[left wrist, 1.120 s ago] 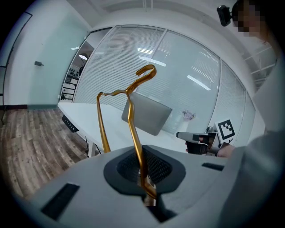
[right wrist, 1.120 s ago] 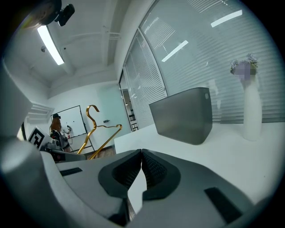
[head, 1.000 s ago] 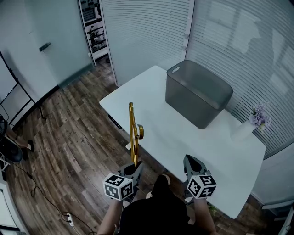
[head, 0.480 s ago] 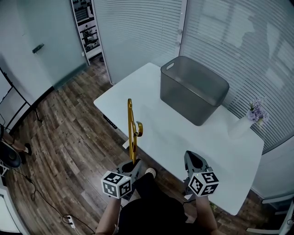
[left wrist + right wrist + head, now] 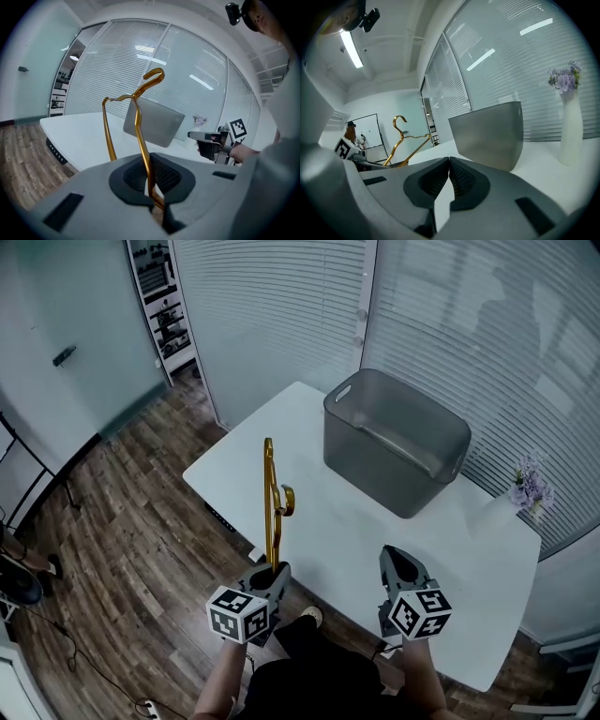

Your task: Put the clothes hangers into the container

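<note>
left hand-held gripper (image 5: pixel 275 570): clamped on 1 gold hanger (image 5: pixel 272 507), upright
right hand-held gripper (image 5: pixel 396 557): closed, empty
container (image 5: pixel 375 465): no hanger seen inside, delivery not yet made

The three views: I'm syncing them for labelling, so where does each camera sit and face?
Head view: on the person's head, steeply down at table, container; left tool, right tool, forearms show.
Left gripper view: rides left tool, along jaws clamping hanger toward container.
Right gripper view: rides right tool, along shut empty jaws toward container.
Shared: hanger, container.
</note>
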